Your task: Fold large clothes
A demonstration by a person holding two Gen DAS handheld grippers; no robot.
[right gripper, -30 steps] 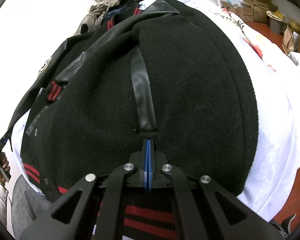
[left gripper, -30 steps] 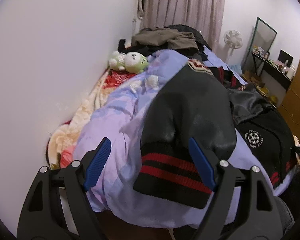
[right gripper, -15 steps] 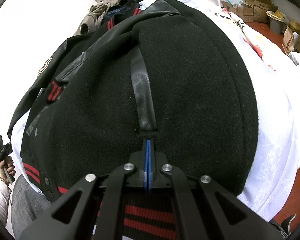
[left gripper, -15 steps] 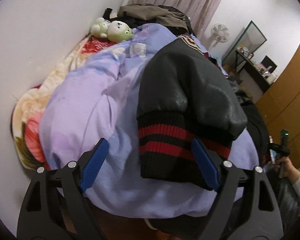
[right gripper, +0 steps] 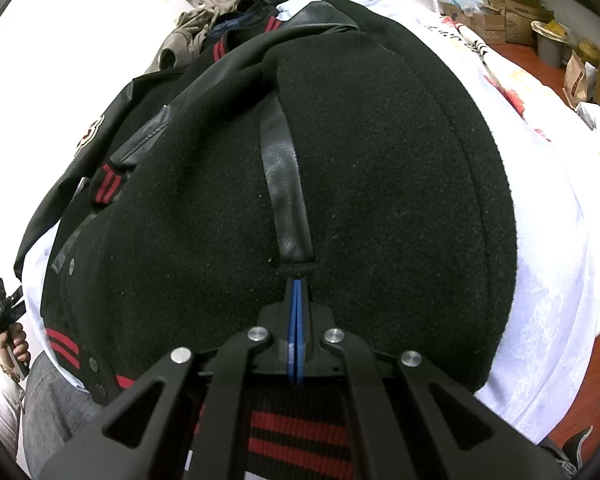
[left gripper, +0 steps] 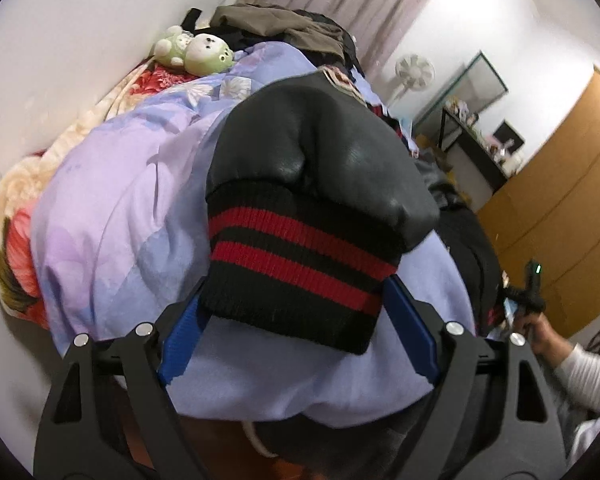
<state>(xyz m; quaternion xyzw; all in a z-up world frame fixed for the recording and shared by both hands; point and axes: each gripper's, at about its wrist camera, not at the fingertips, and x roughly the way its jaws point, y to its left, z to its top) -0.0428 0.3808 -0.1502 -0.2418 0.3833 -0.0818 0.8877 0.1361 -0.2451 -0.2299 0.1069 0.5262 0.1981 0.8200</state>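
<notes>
A black varsity jacket (right gripper: 340, 184) with leather sleeves and red-striped knit trim lies spread on the bed. In the left wrist view its leather sleeve (left gripper: 324, 152) ends in a black cuff with two red stripes (left gripper: 300, 268). My left gripper (left gripper: 296, 320) is open, its blue pads on either side of the cuff's end, not pinching it. In the right wrist view my right gripper (right gripper: 297, 292) is shut at the jacket's lower edge, just below a leather pocket strip (right gripper: 286, 196); the fabric hides whether it pinches any. The striped hem (right gripper: 296, 436) shows under it.
A lilac quilt (left gripper: 132, 200) covers the bed, against a white wall on the left. A plush toy (left gripper: 196, 50) and a heap of clothes (left gripper: 284, 28) lie at the far end. A fan, desk, mirror and wooden wardrobe (left gripper: 556, 208) stand on the right. Boxes and bags (right gripper: 540, 28) sit on the floor.
My left gripper has moved forward onto the sleeve cuff, so the cuff now sits between its open fingers. The right gripper has not moved.
</notes>
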